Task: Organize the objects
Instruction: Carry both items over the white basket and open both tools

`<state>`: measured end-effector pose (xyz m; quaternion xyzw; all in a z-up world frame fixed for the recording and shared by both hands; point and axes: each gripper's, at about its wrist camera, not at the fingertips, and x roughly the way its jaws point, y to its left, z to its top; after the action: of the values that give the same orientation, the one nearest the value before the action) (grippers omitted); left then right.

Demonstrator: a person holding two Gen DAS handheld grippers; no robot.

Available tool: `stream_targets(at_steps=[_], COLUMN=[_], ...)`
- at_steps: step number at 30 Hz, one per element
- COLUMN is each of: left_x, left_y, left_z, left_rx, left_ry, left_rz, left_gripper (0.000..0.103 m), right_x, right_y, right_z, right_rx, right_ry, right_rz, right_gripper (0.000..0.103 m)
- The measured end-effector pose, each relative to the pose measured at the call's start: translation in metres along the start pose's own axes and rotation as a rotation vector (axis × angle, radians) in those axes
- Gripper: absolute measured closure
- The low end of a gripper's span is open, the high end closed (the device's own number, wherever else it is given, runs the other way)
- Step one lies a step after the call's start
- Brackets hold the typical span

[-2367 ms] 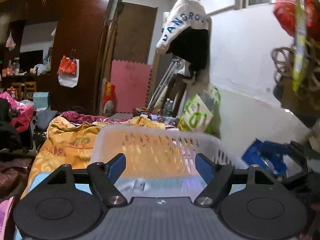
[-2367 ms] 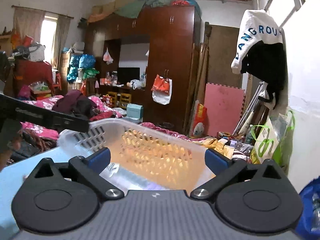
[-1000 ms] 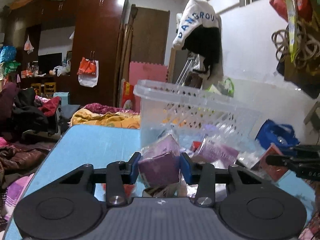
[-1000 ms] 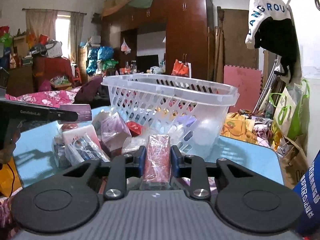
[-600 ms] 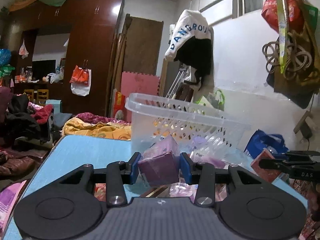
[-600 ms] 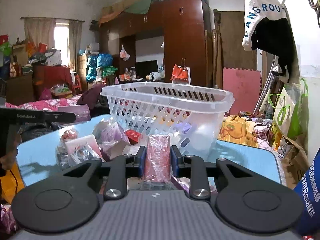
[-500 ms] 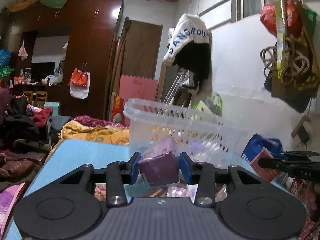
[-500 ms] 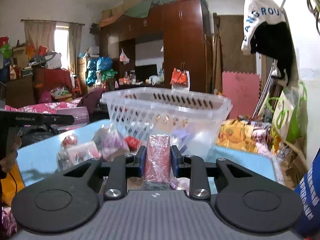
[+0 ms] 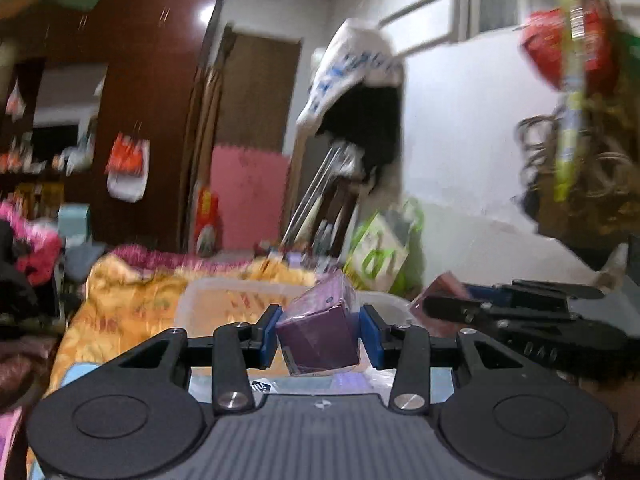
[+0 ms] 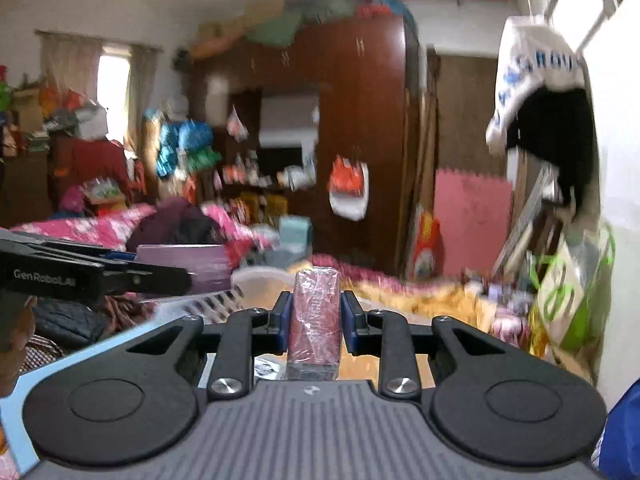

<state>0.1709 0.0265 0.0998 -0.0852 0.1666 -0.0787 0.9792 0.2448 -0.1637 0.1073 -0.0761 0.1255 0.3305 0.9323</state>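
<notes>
Both grippers are rising from pile level to above the basket (image 9: 224,296) low in frame, the left gripper (image 9: 319,334) clamping its jaws on the purple box (image 9: 320,332), the right gripper (image 10: 315,316) gripping the red packet (image 10: 315,312), suggesting release is imminent.

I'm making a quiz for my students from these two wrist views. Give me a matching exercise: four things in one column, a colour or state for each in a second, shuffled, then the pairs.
Things:
1. left hand-held gripper
2. right hand-held gripper
3. basket
4. foam mat

Descriptions:
A. pink, leaning by the wall
B. shut on a purple box
C. clear plastic, below both held items
D. shut on a dark red packet

Pairs: 1-B, 2-D, 3-C, 4-A
</notes>
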Motion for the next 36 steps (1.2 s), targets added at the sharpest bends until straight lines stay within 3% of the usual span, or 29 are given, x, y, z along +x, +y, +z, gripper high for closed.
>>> stream_targets(at_steps=[2, 6, 18, 19, 20, 21, 22, 23, 27, 29, 32, 36], left_x=[0.026, 0.049, 0.054, 0.053, 0.052, 0.050, 0.046, 0.043, 0.028, 0.015, -0.008, -0.050], left_y=[0.007, 0.013, 0.007, 0.007, 0.006, 0.006, 0.009, 0.012, 0.020, 0.016, 0.014, 0.021], left_z=[0.004, 0.002, 0.004, 0.003, 0.002, 0.002, 0.000, -0.001, -0.003, -0.005, -0.012, -0.050], left_rx=[-0.038, -0.063, -0.046, -0.024, -0.006, 0.007, 0.013, 0.005, -0.024, 0.011, 0.066, 0.161], left_ry=[0.057, 0.093, 0.089, 0.071, 0.046, 0.024, -0.002, -0.020, -0.025, -0.040, -0.047, -0.059], left_rz=[0.016, 0.033, 0.055, 0.062, 0.071, 0.085, 0.098, 0.097, 0.056, 0.071, 0.069, 0.127], left_gripper=[0.057, 0.057, 0.056, 0.055, 0.043, 0.025, 0.020, 0.020, 0.020, 0.020, 0.020, 0.019], right_x=[0.019, 0.034, 0.034, 0.034, 0.032, 0.031, 0.026, 0.021, 0.006, -0.001, -0.019, -0.045], right_y=[-0.003, -0.009, -0.006, -0.005, -0.004, -0.004, -0.002, -0.001, -0.002, -0.004, -0.004, -0.007], right_z=[-0.002, -0.010, -0.007, -0.007, -0.008, -0.007, -0.008, -0.009, -0.008, -0.009, -0.018, -0.049], right_rx=[0.003, 0.032, 0.020, 0.011, 0.003, 0.000, -0.002, -0.011, -0.011, -0.008, 0.006, 0.040], right_ry=[0.041, 0.072, 0.085, 0.081, 0.072, 0.064, 0.043, 0.019, 0.013, -0.001, -0.004, 0.008], right_rz=[-0.013, -0.021, -0.018, -0.028, -0.035, -0.036, -0.044, -0.053, -0.042, -0.041, -0.027, -0.045], right_gripper=[0.075, 0.075, 0.074, 0.071, 0.055, 0.040, 0.013, 0.006, 0.006, 0.001, 0.000, 0.000])
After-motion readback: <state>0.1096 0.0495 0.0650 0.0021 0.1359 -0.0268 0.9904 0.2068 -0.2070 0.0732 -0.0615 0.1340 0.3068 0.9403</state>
